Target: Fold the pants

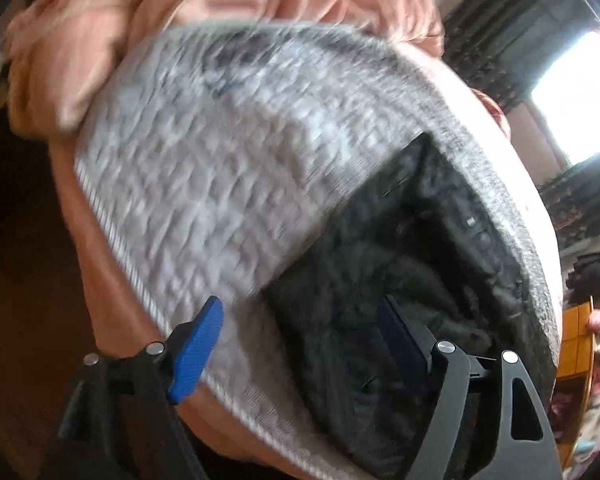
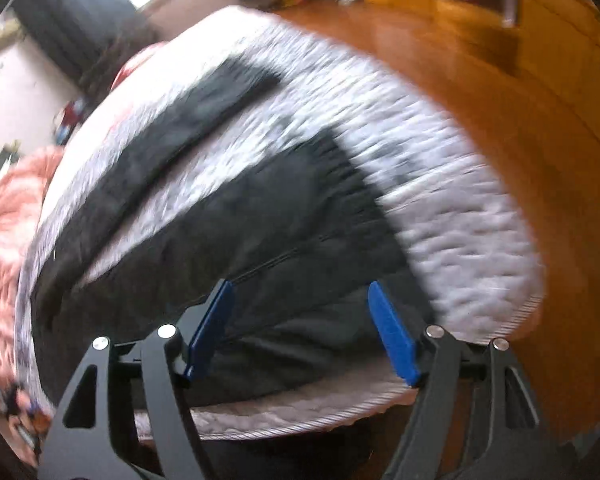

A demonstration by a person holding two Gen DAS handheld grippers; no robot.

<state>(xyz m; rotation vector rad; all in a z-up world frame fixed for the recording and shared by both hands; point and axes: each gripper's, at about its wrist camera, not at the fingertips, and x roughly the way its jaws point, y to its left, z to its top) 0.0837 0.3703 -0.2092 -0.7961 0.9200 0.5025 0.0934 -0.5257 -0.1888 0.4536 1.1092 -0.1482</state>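
Your left tool (image 1: 296,344) and right tool (image 2: 300,330) hung released above dark fabric pants (image 2: 260,220) spread on grey quilted bed cover (image 1: 204,152); legs lay apart, folding mostly ahead.

Quilt (image 1: 204,168) left of pants (image 2: 260,216) free; blanket (image 1: 100,32) blocks far end.

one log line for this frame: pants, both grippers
task: fold pants | dark fabric pants: spread on grey-white quilted bed cover | left gripper: open, empty | right gripper: open, empty, above pants
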